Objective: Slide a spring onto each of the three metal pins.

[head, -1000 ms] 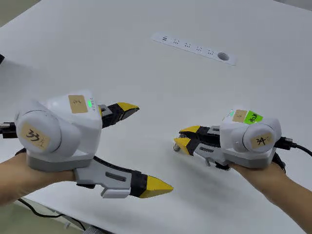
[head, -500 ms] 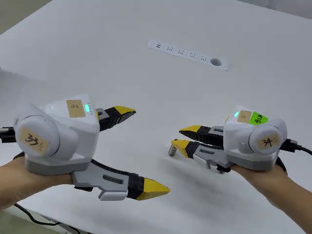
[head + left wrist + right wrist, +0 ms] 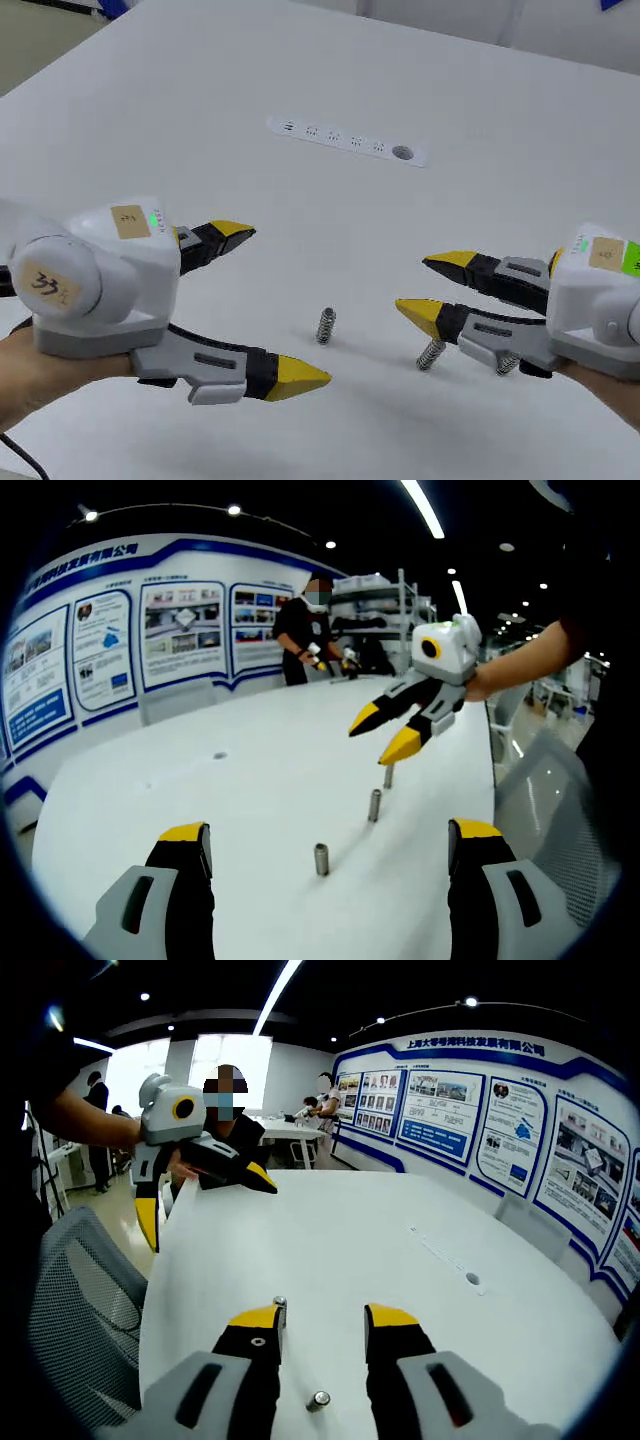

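A: Starting at the left?

B: Left gripper, white body with black, yellow-tipped jaws, held low over a plain white tabletop. Spread wide at the jaws, holding nothing.

A: And just right of that?

B: Three small coiled metal springs in a row, near the front edge of the tabletop. First spring standing upright on the open surface between the two grippers, touching neither. Second spring tilted, just below the nearer jaw tip of the right gripper. Third spring farther right, partly hidden under that same jaw. Impossible to tell whether a pin sits inside each coil.

A: Then the right side?

B: Right gripper, same white body and yellow tips, pointing left toward the middle. Parted only narrowly at the jaws, gripping nothing.

A: Anything farther back?

B: Long flat white power strip, lying across the far middle of the tabletop, well apart from springs and grippers.
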A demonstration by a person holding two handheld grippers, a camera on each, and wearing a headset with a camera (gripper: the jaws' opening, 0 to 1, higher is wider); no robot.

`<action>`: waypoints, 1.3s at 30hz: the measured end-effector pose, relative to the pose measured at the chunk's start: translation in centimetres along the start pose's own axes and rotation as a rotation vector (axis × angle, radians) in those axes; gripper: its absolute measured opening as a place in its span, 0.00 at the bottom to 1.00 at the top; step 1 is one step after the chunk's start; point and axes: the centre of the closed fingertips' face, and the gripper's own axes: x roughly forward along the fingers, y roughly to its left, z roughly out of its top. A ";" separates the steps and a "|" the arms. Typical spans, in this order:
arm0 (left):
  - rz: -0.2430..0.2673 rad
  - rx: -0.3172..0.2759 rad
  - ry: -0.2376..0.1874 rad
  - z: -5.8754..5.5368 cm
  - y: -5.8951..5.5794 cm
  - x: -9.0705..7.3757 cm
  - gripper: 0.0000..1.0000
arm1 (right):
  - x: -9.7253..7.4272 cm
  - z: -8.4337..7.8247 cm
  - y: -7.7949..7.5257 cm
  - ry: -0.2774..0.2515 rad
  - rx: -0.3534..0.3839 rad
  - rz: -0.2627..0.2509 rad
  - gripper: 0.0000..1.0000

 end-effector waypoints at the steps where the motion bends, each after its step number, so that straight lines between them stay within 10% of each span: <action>1: 0.003 0.009 0.003 0.1 0.1 -0.1 1.00 | -1.0 -0.2 -0.3 -0.001 0.022 -0.007 0.36; 19: 0.035 0.040 0.042 1.1 0.2 -0.9 1.00 | -11.7 -3.8 -3.1 0.015 0.159 -0.150 0.66; 39: 0.046 0.060 0.068 1.8 -0.5 -1.2 1.00 | -14.1 -6.7 -3.5 0.052 0.232 -0.177 0.96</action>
